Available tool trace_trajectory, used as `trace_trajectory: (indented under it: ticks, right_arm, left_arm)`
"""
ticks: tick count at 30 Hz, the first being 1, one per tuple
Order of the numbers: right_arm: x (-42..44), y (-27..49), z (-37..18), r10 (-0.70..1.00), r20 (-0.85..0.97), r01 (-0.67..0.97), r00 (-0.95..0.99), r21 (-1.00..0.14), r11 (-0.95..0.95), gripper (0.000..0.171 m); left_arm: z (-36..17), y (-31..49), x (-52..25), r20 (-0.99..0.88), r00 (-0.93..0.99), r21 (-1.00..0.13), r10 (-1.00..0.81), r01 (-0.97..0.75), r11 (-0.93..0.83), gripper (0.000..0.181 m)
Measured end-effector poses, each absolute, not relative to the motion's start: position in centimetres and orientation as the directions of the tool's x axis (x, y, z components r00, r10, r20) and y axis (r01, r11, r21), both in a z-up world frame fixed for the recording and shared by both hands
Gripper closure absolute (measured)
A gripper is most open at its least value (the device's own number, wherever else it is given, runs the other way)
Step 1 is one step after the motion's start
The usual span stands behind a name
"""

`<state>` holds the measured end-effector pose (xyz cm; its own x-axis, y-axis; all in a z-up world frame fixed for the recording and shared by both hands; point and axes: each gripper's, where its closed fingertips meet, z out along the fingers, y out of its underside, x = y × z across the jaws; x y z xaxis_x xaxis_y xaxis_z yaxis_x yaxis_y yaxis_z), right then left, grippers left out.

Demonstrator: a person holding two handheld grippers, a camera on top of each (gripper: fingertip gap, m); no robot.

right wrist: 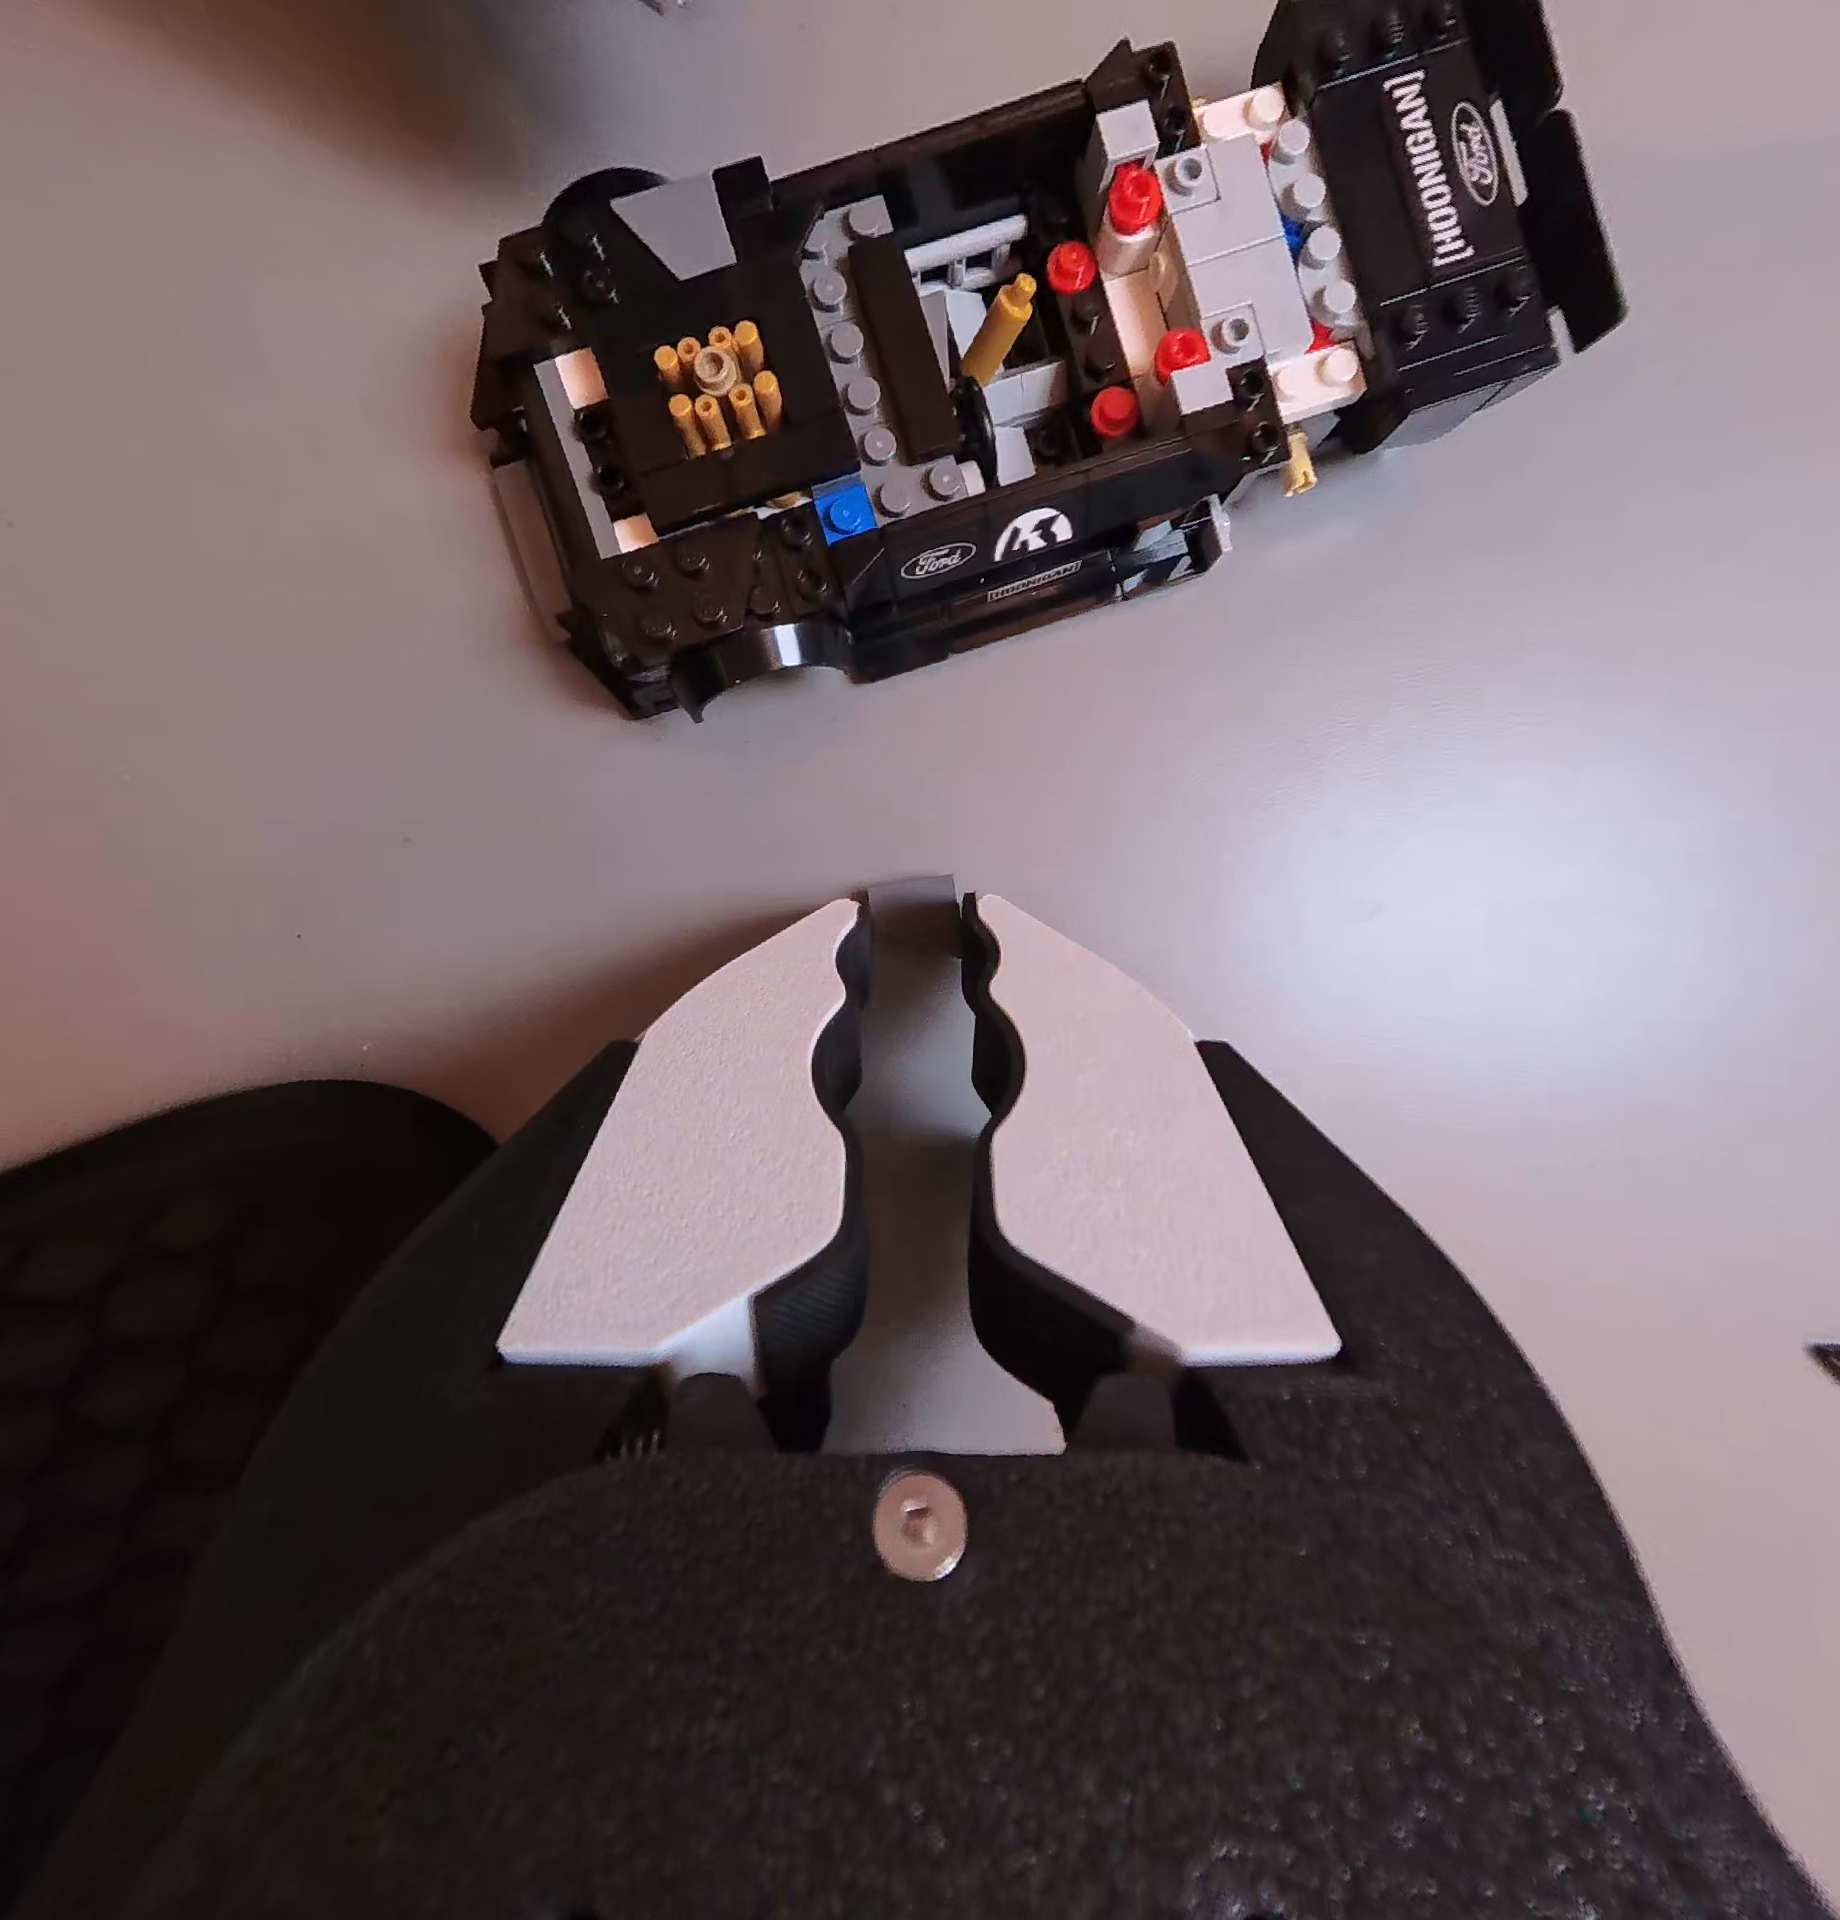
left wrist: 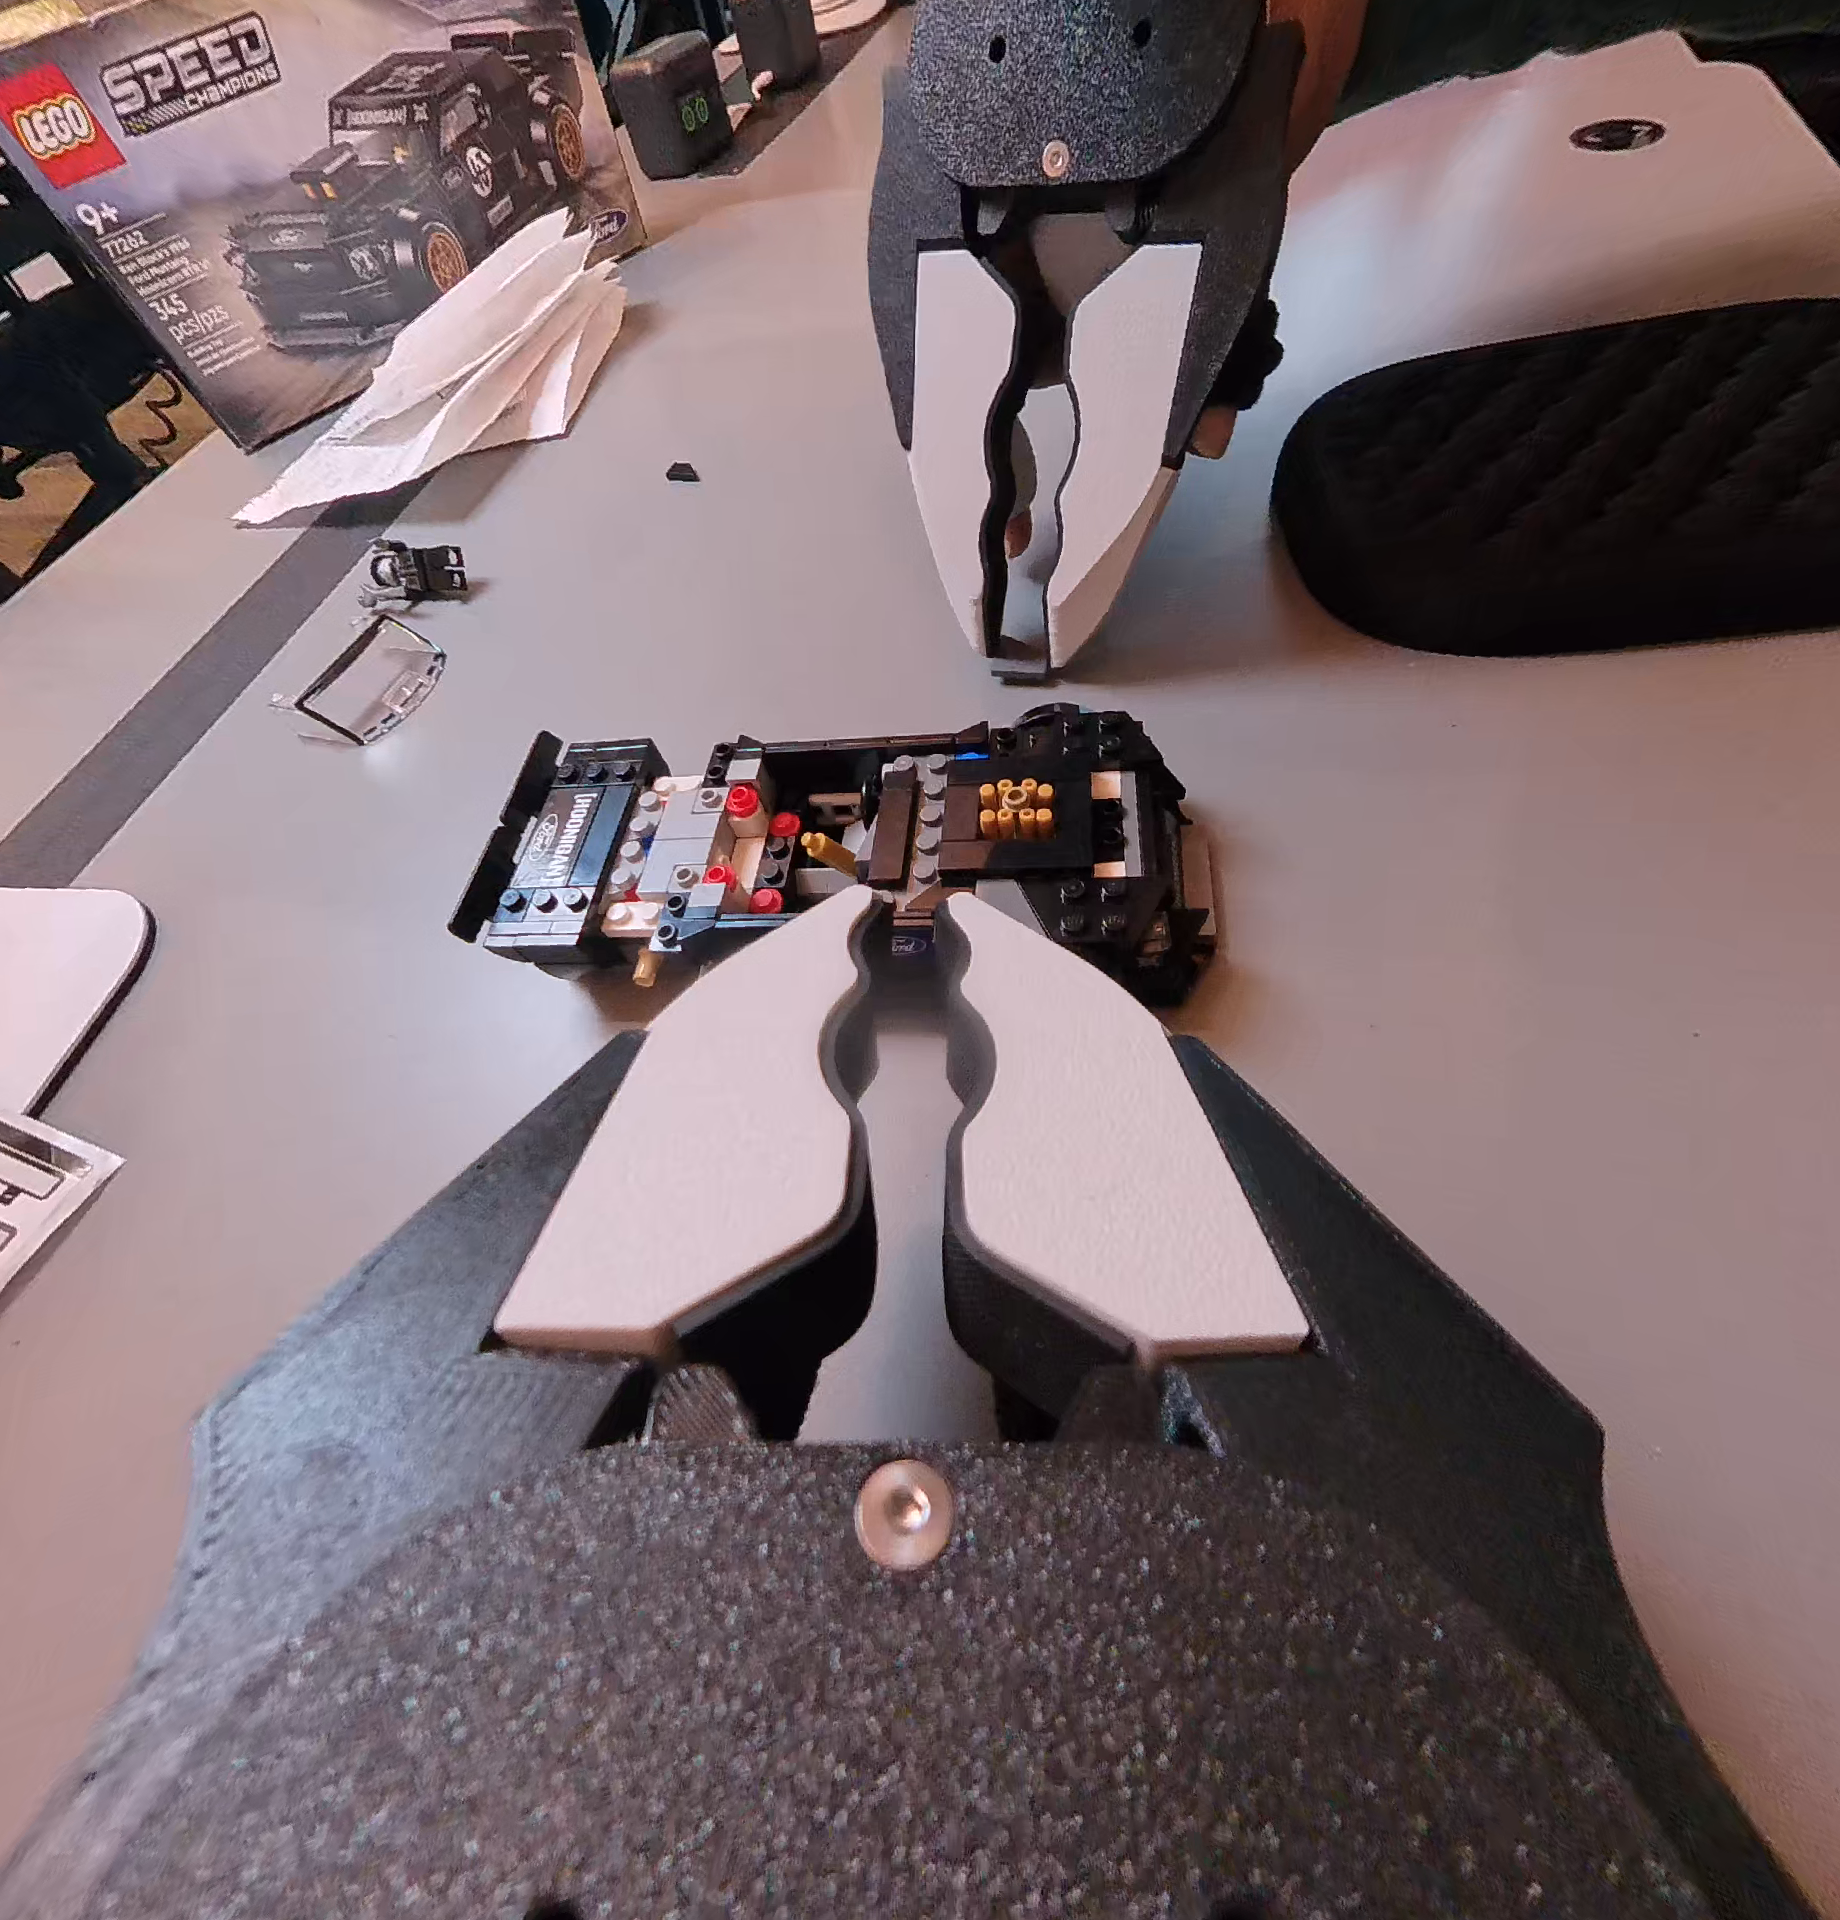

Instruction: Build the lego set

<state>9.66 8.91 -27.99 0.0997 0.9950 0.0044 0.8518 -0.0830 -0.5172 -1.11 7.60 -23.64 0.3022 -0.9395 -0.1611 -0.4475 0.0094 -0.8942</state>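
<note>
**brickfan:** So the half-built car [left wrist: 843,852] sits flat on the grey table [left wrist: 1415,1039], roof off, gold engine pipes and red studs all exposed. The left gripper [left wrist: 911,904] is right at the car's near side, fingers narrowed around the door panel. Looks like it's pinching it, but the tips cover the contact, so I honestly can't tell.

**studcount:** The right gripper [right wrist: 916,904] is on the far side of the car, apart from it, fingers narrow and clamped on a small grey piece [right wrist: 908,914]. Seems like that piece goes on next. I'd keep the left bracing the car body, bring the piece down square over its studs, then press straight, no twisting.

**brickfan:** Agreed. Beyond the car there's a clear windscreen part [left wrist: 370,681], a small black sub-build [left wrist: 422,569], one stray black bit [left wrist: 683,473], then crumpled paper bags [left wrist: 480,364] and the set box [left wrist: 272,187].

**studcount:** Can't read the grey piece's shape, fingers hide most of it. The dark pad [left wrist: 1581,478] past the car's front end is cut off, same with the sheet [left wrist: 12,1184] at the edge.
</note>
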Motion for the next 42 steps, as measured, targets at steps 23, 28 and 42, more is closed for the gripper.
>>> trace_trajectory:
  ticks: [23, 28, 42]
  right_arm:
    - [9.0, 8.6, -28.2, 0.995, 0.009, 0.849, 0.098, -0.523, -0.079, 0.153]
    - [9.3, 8.2, -28.2, 0.992, -0.043, 0.84, 0.12, -0.529, -0.124, 0.145]
    - [10.4, 9.1, -28.0, 0.97, 0.127, 0.843, 0.209, -0.526, -0.113, 0.143]
  left_arm:
    - [-23.8, 7.5, -1.1, -0.165, 0.296, -0.89, -0.941, -0.456, 0.013, 0.174]
    - [-23.9, 7.5, -1.0, -0.167, 0.293, -0.888, -0.941, -0.459, 0.015, 0.174]
    - [-23.9, 7.5, -1.0, -0.172, 0.291, -0.885, -0.941, -0.464, 0.018, 0.174]
